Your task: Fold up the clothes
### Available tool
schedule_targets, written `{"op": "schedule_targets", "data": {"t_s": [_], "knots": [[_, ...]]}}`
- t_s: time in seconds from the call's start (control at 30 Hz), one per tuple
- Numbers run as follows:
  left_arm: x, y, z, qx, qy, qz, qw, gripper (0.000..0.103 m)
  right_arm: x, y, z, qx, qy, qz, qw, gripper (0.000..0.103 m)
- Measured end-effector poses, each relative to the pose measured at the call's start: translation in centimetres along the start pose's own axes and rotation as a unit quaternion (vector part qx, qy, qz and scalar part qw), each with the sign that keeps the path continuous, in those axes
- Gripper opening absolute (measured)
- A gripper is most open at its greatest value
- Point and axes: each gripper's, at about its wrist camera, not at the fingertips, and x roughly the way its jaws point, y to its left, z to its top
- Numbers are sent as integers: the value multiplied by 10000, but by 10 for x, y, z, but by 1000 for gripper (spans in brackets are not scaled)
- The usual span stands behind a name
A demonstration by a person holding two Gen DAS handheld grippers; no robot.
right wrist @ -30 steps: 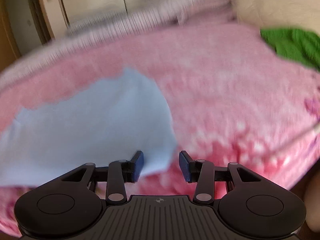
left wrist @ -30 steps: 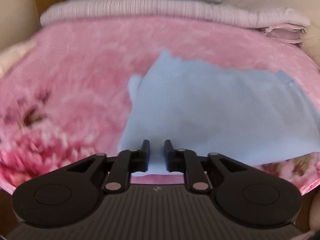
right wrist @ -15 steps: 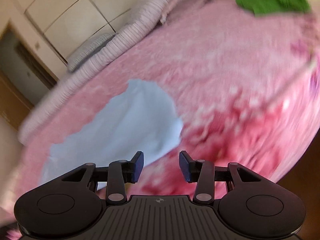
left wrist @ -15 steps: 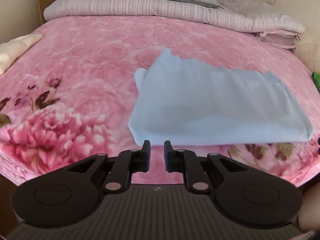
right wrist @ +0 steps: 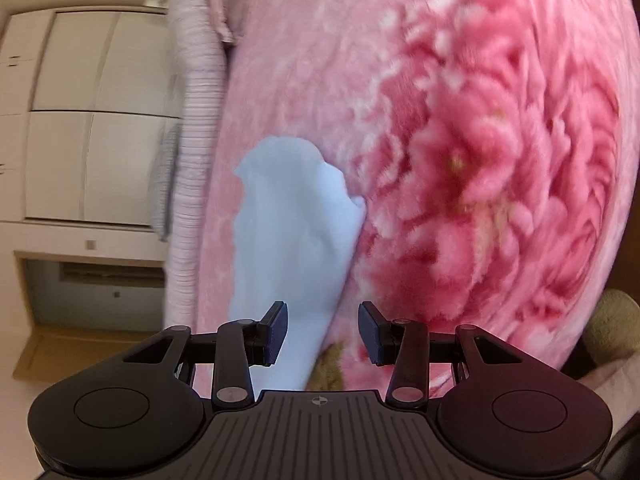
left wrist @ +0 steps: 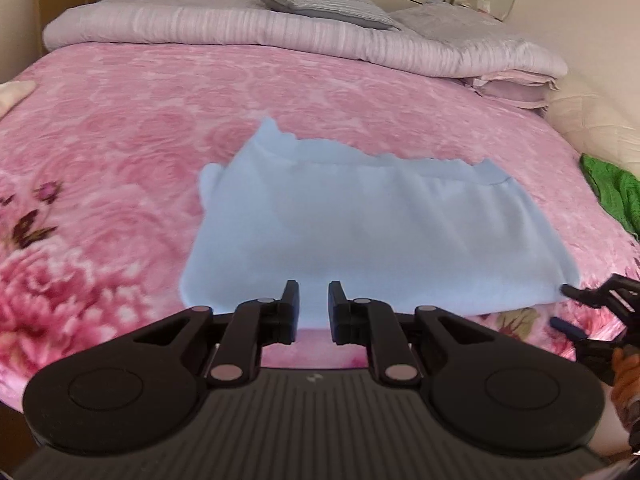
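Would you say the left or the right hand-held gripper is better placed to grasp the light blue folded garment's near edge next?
Probably the right hand-held gripper: it is open, with the light blue folded garment running between its fingers. The left hand-held gripper is nearly closed, pointing at the near edge and holding nothing.

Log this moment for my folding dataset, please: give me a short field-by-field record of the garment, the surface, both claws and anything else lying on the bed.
garment: light blue garment, folded, lying flat
surface: pink floral blanket on a bed
left claw: slightly open, holding nothing, at the garment's near edge
right claw: open, holding nothing, rolled sideways at the garment's right end
other cloth: green garment at the bed's right edge
bedding: striped lilac duvet at the head of the bed
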Motion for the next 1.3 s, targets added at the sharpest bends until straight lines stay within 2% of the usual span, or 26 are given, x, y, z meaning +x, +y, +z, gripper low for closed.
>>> {"op": "schedule_targets", "data": {"t_s": [0.17,0.37,0.47,0.5,0.53,0.6,0.7,0.8,0.87,0.93,1.0,1.07,1.1,1.2,1.27,1.3], "knots": [[19,-22,9,78,46,-725,9973,12,12,6,0,25,-59,-75,10000,48],[51,-71,15,803,41,-1193,9896,12,9,6,4,-168,-192,-49,9997,48],[79,-88,10,1156,404,-1069,9867,13,6,3,5,-222,-256,-7,9994,48],[91,-93,5,1313,662,-950,9846,13,6,2,5,-213,-268,9,9994,48],[99,-96,0,1416,718,-886,9833,14,8,2,4,-211,-283,22,9994,48],[100,-97,-2,1460,574,-834,9841,14,11,4,1,-298,-319,38,9990,48],[92,-93,5,1170,612,-823,9878,11,13,10,-2,-553,-346,14,9979,48],[81,-91,9,1197,456,-880,9879,12,16,15,-3,-688,-374,-12,9969,48],[96,-90,2,1257,726,-810,9861,13,16,14,-3,-657,-445,-5,9968,48],[98,-88,-2,1196,596,-854,9873,13,17,14,-2,-560,-489,1,9972,48],[96,-87,3,1083,658,-868,9881,13,19,18,-3,-593,-490,-46,9970,48],[91,-80,7,900,601,-901,9900,12,22,25,-3,-738,-470,-286,9958,35],[87,-75,9,789,548,-914,9912,12,23,28,-3,-811,-459,-408,9948,20],[69,-47,16,284,334,-911,9949,12,26,37,-4,-1029,-426,-773,9908,13],[55,-20,19,-136,205,-935,9953,12,31,67,-14,-1872,-515,-1208,9735,11],[48,-5,20,-355,143,-947,9948,11,34,84,-23,-2460,-622,-1341,9579,11]]}}
